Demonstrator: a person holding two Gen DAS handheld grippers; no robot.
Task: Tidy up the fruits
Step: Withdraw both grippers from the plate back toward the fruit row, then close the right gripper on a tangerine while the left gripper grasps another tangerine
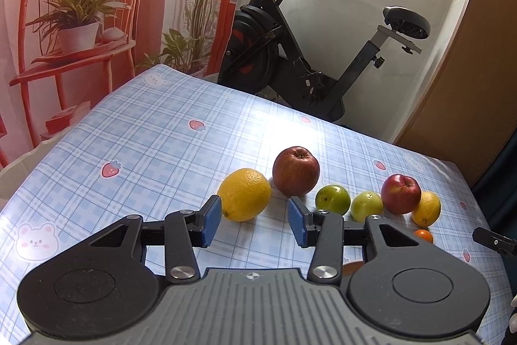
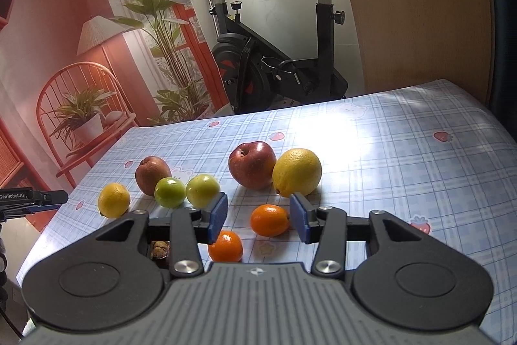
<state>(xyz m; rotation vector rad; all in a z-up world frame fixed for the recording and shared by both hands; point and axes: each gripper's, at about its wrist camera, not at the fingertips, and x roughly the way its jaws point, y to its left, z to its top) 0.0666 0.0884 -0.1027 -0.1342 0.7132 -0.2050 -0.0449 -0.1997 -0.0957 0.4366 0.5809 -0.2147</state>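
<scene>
Fruit lies in a loose row on the blue checked tablecloth (image 1: 145, 134). In the left wrist view my left gripper (image 1: 255, 223) stands open, with a yellow citrus (image 1: 244, 194) just past its left pad and a dark red apple (image 1: 295, 171) behind. Two green fruits (image 1: 332, 199) (image 1: 366, 205), a red apple (image 1: 400, 193) and another yellow citrus (image 1: 426, 208) follow to the right. My right gripper (image 2: 258, 217) is open too. A small orange (image 2: 269, 219) sits between its fingers, near the right pad, and is not pressed. A second orange (image 2: 225, 246) lies under the left finger.
An exercise bike (image 2: 274, 67) stands behind the table against a printed backdrop (image 2: 80, 54). A brown walnut-like thing (image 2: 160, 248) shows under the right gripper's left arm. The left gripper's tip (image 2: 48, 198) pokes in at the far left, the right gripper's tip (image 1: 494, 243) at the far right.
</scene>
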